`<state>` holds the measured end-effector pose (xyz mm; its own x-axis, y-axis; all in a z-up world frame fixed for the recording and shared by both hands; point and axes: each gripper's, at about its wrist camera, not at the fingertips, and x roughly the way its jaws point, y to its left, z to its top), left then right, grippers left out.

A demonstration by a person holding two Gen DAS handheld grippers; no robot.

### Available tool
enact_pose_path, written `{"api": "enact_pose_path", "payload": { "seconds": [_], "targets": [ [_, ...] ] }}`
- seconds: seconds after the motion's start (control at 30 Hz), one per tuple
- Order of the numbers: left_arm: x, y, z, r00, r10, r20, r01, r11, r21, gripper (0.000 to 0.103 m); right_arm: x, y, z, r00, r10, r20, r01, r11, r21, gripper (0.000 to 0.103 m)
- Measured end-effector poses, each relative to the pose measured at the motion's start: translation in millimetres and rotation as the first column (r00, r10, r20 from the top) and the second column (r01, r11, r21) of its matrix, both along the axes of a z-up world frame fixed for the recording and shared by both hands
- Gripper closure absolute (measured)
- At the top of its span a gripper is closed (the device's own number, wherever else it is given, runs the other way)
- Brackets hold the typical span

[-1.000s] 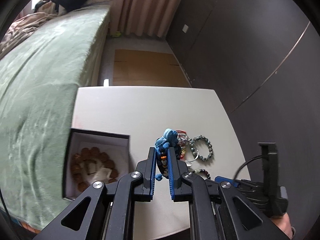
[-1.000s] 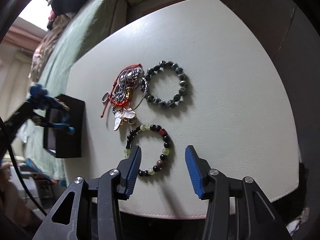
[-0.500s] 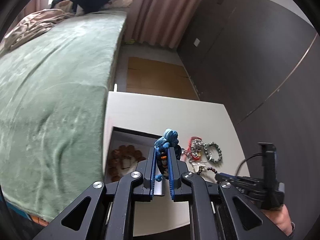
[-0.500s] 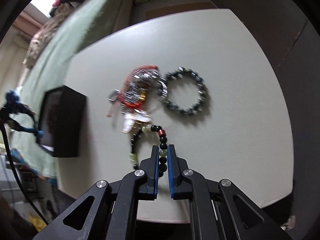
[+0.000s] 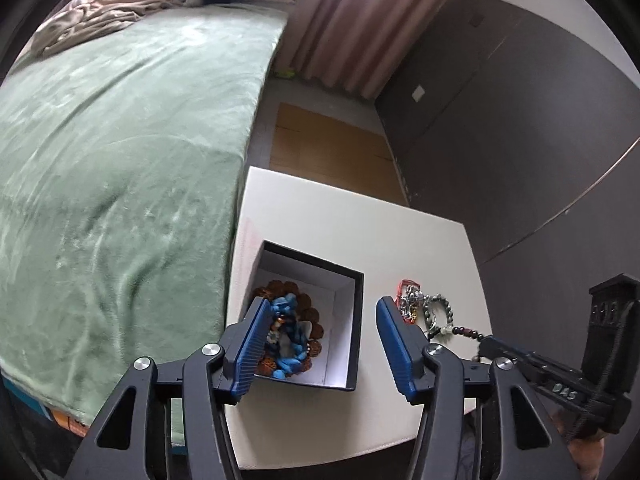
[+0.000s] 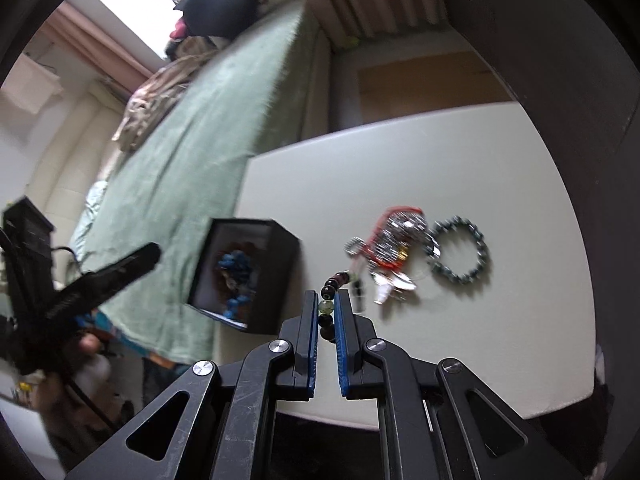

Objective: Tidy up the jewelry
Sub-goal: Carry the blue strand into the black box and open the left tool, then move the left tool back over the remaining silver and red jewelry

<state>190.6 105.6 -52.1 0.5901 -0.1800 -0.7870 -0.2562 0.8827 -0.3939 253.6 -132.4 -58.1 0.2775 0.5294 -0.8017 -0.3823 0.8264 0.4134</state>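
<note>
**L claw released over box, R claw clamped on bead bracelet**

The left gripper [image 5: 320,344] stood wide open w/ nothing between its blue pads, hovering above the black square cardboard box with white lining [image 5: 352,336]. Inside the box lay the blue knotted-cord bracelet [image 5: 286,336], on top of a brown wooden-bead bracelet [image 5: 310,314]. Seen from the R cam, the same box [image 6: 284,264] sat near the table's left edge, blue cord [image 6: 236,264] visible inside.

The right gripper [image 6: 327,316] was clenched on the black-and-green round-bead bracelet [image 6: 326,307]; beads sat pinched between the blue pads, and the rest of the strand trailed fwd towards the pile. Can't tell if the strand's far end touched the tabletop.

Beyond that, on the pale off-white table [image 6: 500,168], lay a tangled pile of red-cord and silver-metal jewelry [image 6: 394,240], blurred. Touching its right side was a dark grey-green stone-bead bracelet [image 6: 466,248], lying flat in a ring. In the L cam the pile [image 5: 408,300] and the grey bracelet [image 5: 440,312] showed just right of the box.

A green blanketed bed [image 5: 120,160] ran along the table's left edge.
</note>
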Motion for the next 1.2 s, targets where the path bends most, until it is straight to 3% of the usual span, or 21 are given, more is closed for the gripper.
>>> {"api": "enact_pose_path", "payload": {
  "seconds": [0.47, 0.8, 0.83, 0.9, 0.93, 0.97, 1.03, 1.2],
  "targets": [
    [-28.0, 38.9, 6.6, 0.997, 0.079, 0.017, -0.079, 0.997, -0.008, 0.047, -8.8, 54.9, 31.7, 0.993, 0.105, 0.061, -0.109, 0.993, 0.052, 0.094],
    [-48.9, 60.1, 11.9, 0.992, 0.122, 0.023, -0.123, 0.992, 0.018, 0.045, 2.7, 104.1, 21.1, 0.988, 0.137, 0.074, -0.139, 0.99, 0.014, 0.093],
    [-49.6, 60.8, 12.4, 0.992, 0.123, 0.026, -0.123, 0.992, 0.017, 0.042, 5.1, 108.2, 17.9, 0.987, 0.144, 0.064, -0.145, 0.989, 0.01, 0.091],
    [-49.9, 60.6, 13.1, 0.992, 0.122, 0.029, -0.123, 0.992, 0.017, 0.037, 7.0, 109.6, 14.2, 0.989, 0.144, 0.042, -0.144, 0.99, 0.001, 0.07],
    [-49.8, 59.9, 13.5, 0.992, 0.122, 0.032, -0.123, 0.992, 0.018, 0.034, 6.3, 105.6, 13.7, 0.99, 0.131, 0.044, -0.131, 0.991, 0.008, 0.053],
    [-49.8, 58.8, 13.8, 0.992, 0.121, 0.038, -0.121, 0.992, 0.018, 0.033, 6.0, 102.3, 14.5, 0.991, 0.123, 0.049, -0.123, 0.992, 0.016, 0.042],
    [-49.0, 55.3, 14.6, 0.992, 0.116, 0.045, -0.117, 0.993, 0.023, 0.033, 4.2, 91.1, 15.3, 0.992, 0.111, 0.053, -0.113, 0.993, 0.037, 0.037],
    [-42.5, 39.9, 15.7, 0.992, 0.109, 0.068, -0.111, 0.994, 0.025, 0.033, 3.0, 50.8, 12.7, 0.997, 0.039, 0.07, -0.041, 0.999, 0.028, 0.037]
  ]
}}
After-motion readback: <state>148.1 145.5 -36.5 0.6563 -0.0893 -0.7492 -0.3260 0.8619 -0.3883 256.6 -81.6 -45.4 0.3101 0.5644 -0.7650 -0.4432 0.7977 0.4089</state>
